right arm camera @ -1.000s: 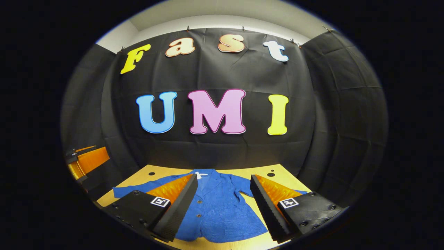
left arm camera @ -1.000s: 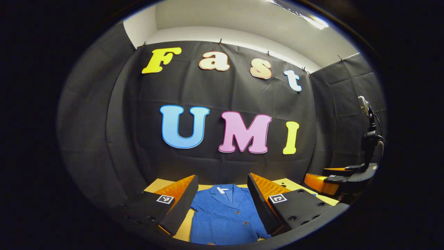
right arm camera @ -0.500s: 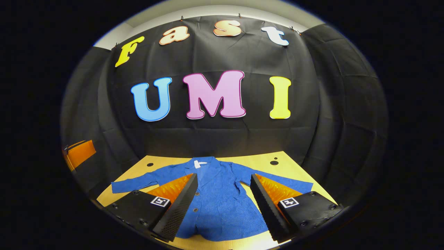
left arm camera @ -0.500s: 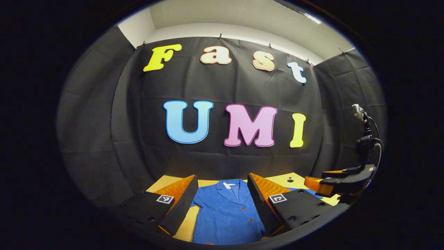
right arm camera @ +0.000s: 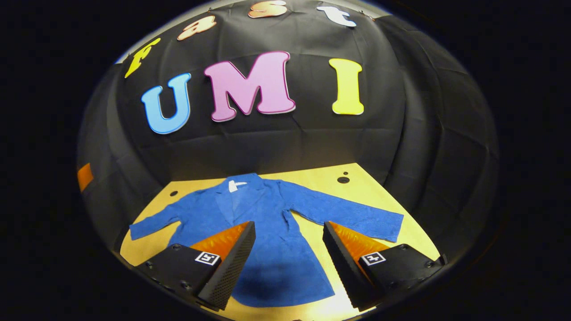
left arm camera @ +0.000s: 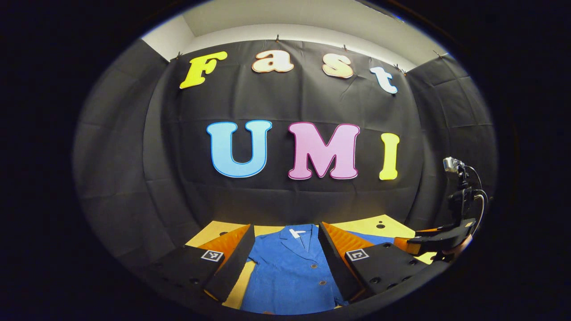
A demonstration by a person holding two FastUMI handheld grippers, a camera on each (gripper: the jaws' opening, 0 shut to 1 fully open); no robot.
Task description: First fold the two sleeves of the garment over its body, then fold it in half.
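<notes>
— Blue button-front fabric jacket (right arm camera: 267,232): where is it lying?
— Flat on your yellow wooden desk (right arm camera: 357,185), collar away from you, both sleeves spread out sideways.
— And my tongs?
— Left tongs (left arm camera: 285,258) and right tongs (right arm camera: 287,261) hover spread above it, pinching nothing. Take the right sleeve (right arm camera: 352,216) near its cuff, lift low, and lay it straight across the body.
</notes>
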